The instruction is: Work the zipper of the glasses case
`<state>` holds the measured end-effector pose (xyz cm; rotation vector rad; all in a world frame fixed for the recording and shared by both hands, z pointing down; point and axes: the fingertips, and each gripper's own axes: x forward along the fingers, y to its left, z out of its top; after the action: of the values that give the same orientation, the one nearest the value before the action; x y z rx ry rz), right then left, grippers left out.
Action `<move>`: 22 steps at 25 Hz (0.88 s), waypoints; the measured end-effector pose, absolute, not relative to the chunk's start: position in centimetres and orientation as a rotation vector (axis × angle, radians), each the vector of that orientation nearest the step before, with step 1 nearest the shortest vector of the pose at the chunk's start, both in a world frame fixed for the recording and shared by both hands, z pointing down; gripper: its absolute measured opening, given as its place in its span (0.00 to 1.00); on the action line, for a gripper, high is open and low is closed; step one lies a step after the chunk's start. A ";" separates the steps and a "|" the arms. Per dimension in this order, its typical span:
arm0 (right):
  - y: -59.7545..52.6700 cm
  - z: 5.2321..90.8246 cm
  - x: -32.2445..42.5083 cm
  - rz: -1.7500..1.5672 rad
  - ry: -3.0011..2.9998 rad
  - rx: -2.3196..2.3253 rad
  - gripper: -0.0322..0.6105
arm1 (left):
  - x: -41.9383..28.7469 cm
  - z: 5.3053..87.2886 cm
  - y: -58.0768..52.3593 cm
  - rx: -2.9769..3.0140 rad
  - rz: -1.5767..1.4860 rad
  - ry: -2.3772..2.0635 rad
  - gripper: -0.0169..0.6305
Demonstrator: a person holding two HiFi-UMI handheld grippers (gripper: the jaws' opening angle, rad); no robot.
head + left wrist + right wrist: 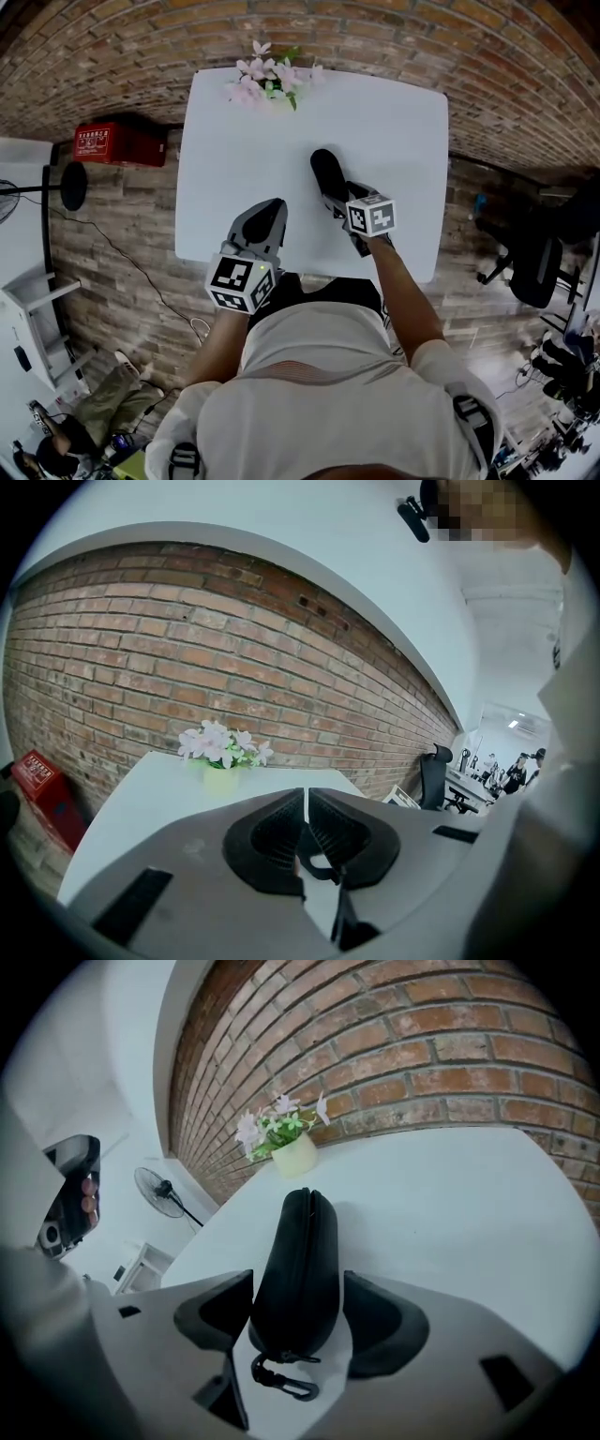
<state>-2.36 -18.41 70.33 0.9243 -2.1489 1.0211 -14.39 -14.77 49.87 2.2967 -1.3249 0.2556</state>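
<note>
Right gripper (298,1283) first: its jaws stand wide apart, and the black glasses case (298,1269) sits squarely between them. The case runs lengthwise along the jaws, with its far end pointing toward the pot of pink flowers (284,1138). It stands on its narrow edge on the white table (469,1204), zipper seam (307,1211) facing up. The pads flank its near end on both sides, just beside the shell and not squeezing it. A black clip (286,1384) dangles off that near end, deep in the throat of the claw.

Over to the left gripper (307,801): its jaws are pressed together, tips meeting, with nothing caught between them. From the head view it hovers at the near edge of the table, left of the case and apart from it.
</note>
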 end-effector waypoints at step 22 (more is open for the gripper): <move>-17.9 65.3 0.8 1.180 -2.298 1.067 0.53 | -12.5 50.2 -14.8 2.294 0.193 -1.203 0.07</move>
<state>0.82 -17.88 65.33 1.0667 -2.2977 1.1799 -12.53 -14.81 50.24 2.2944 -1.2027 0.1932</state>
